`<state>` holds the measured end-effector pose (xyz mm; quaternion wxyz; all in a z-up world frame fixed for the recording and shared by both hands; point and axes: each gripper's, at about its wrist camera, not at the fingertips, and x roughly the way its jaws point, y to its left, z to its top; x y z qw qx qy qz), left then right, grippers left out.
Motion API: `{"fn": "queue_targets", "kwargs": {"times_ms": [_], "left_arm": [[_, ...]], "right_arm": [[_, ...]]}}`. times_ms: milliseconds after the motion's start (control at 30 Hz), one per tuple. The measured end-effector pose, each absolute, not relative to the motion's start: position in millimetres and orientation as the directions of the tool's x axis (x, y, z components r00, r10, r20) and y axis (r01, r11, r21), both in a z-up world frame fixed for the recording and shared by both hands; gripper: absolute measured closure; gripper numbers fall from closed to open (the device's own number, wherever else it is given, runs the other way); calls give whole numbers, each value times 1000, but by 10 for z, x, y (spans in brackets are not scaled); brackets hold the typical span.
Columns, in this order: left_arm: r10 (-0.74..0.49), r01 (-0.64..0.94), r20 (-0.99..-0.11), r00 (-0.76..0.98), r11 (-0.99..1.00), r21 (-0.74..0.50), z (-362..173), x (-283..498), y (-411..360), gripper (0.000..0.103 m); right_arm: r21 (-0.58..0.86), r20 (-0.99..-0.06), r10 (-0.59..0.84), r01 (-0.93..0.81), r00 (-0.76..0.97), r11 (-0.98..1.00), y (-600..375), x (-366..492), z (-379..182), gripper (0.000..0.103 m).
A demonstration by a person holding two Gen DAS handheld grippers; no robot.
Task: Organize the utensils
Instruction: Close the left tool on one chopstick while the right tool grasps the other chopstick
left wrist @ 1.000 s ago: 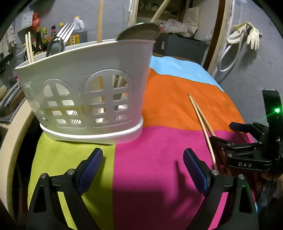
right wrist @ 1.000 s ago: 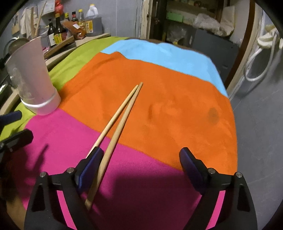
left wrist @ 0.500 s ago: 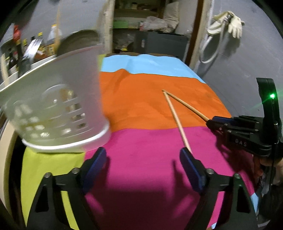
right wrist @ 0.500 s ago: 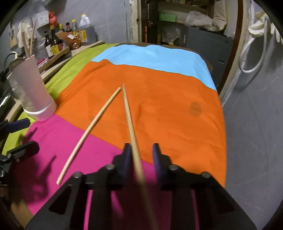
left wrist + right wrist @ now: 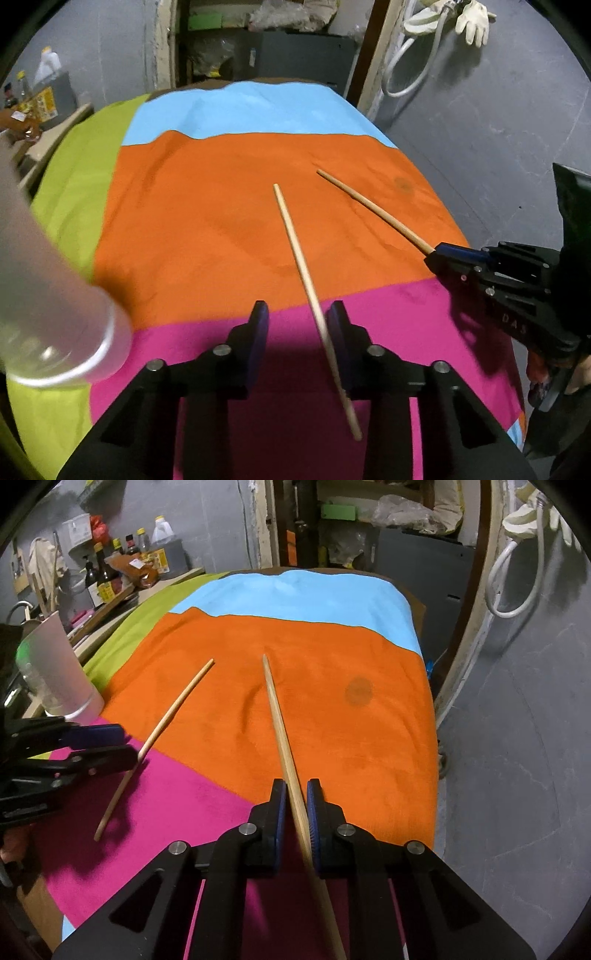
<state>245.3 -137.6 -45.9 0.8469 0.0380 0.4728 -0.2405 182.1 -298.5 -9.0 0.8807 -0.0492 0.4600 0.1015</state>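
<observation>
Between the blue-padded fingers of the left gripper (image 5: 298,328) lies a pale, slender wooden chopstick (image 5: 299,254), its thick end pointing back toward the camera and its thin tip resting out on the orange band of cloth. These fingers have just been closing, yet a clear gap remains on the left side; the stick sits against the right pad only, so it is bracketed rather than grasped. Beside it, the right gripper (image 5: 295,805) has its fingers clenched on a second, slightly darker wooden chopstick (image 5: 282,734), also taken near the thick end, which leaves the long thin part free to be steered.

Each gripper takes one stick, probably because the pair lay splayed apart on the cloth and is easier to gather singly. Both grippers angle downward over the magenta band of the striped cloth covering the table (image 5: 192,229).

Further left stands the white plastic utensil holder (image 5: 59,675), upright at the cloth's green edge and blurred in the left view; it seems the likely home for the chopsticks. Behind it, bottles (image 5: 101,579) crowd a side counter. At the far end, a white rubber glove (image 5: 472,20) hangs on the grey wall above a looped hose.
</observation>
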Motion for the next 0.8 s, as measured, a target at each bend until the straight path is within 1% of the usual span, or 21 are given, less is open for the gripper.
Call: {"fn": "queue_targets", "kwargs": {"times_ms": [300, 467, 567, 700, 800], "left_arm": [[-401, 429, -842, 360, 873, -232, -469, 2820, -1446, 95], [-420, 418, -850, 318, 867, -272, -471, 2915, -1416, 96], [-413, 418, -860, 299, 867, -271, -439, 2910, -1430, 97], [-410, 394, -868, 281, 874, -286, -412, 2913, -1426, 100], [-428, 393, -855, 292, 869, -300, -387, 2856, -1403, 100]], "right_arm": [[73, -853, 195, -260, 484, 963, -2969, 2318, -108, 93], [154, -872, 260, -271, 414, 950, -2921, 2584, -171, 92], [152, -877, 258, -276, 405, 949, -2893, 2621, -164, 92], [138, -877, 245, -270, 414, 953, -2885, 2554, -151, 96], [185, -862, 275, -240, 425, 953, -2928, 2495, -123, 98]]}}
